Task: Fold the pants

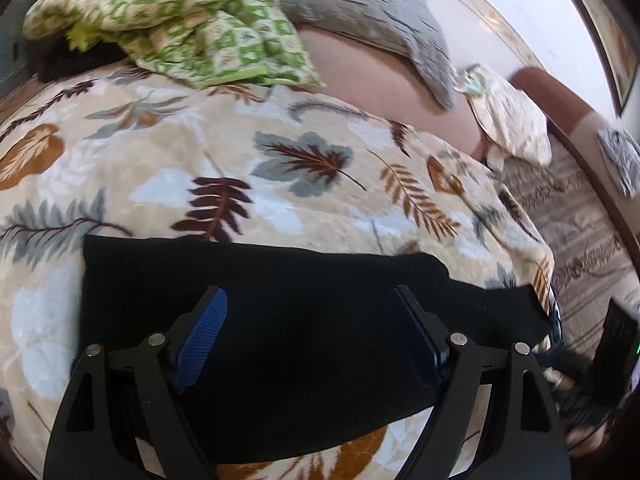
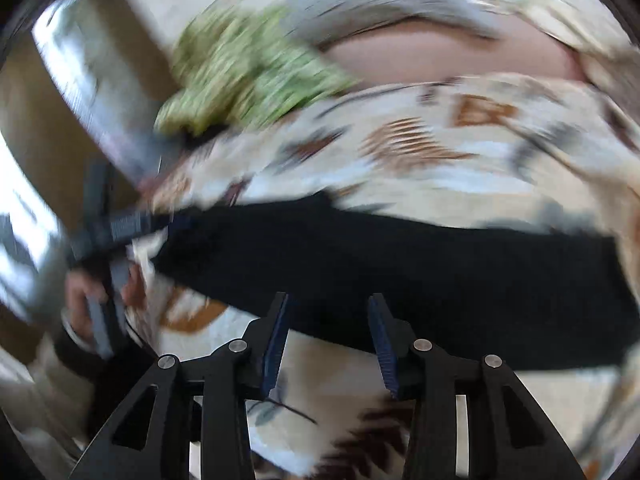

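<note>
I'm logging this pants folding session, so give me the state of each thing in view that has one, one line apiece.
black pants: lying flat on the blanket as a long band, ungripped.
left gripper: open wide, over the pants.
right gripper: open, at the pants' near edge; view motion-blurred.
leaf-print blanket: spread over the bed.
green patterned cloth: crumpled in a heap at the blanket's far edge.
grey pillow: lying at the far side.

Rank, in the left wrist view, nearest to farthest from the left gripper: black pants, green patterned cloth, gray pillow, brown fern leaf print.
From the left gripper:
1. Black pants, directly under the open fingers.
2. Brown fern leaf print, on the blanket just beyond the pants.
3. Green patterned cloth, far left, and gray pillow, far right: too close to call.
</note>
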A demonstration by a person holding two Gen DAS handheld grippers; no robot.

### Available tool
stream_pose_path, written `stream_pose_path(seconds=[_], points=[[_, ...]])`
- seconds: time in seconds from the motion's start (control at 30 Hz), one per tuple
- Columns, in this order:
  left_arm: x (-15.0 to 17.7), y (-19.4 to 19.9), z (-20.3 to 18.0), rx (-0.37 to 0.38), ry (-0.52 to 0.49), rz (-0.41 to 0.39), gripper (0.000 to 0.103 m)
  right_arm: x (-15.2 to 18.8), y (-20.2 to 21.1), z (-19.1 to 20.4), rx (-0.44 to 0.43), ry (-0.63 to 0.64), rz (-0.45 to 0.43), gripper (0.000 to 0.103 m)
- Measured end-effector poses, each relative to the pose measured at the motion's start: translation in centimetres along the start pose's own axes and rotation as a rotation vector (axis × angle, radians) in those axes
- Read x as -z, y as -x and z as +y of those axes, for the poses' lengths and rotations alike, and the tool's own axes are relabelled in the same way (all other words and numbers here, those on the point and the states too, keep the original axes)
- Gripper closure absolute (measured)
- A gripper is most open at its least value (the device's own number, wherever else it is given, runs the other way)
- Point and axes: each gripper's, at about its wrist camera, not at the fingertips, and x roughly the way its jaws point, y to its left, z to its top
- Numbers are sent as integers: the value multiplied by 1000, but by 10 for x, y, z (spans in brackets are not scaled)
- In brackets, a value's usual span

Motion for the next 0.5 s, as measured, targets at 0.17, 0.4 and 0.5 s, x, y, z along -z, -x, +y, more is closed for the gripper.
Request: stream_pose_path(seconds=[0.17, 0.4, 0.5], points=[[-2, 2, 12, 0, 31, 0, 19, 9, -40, 42, 53, 201, 84, 65], [-4, 5, 10, 14, 25, -4, 19, 4, -66, 48, 162, 304, 76, 84], [-3, 7, 5, 8, 4, -14, 19, -4, -52, 46, 77, 229, 64, 99]])
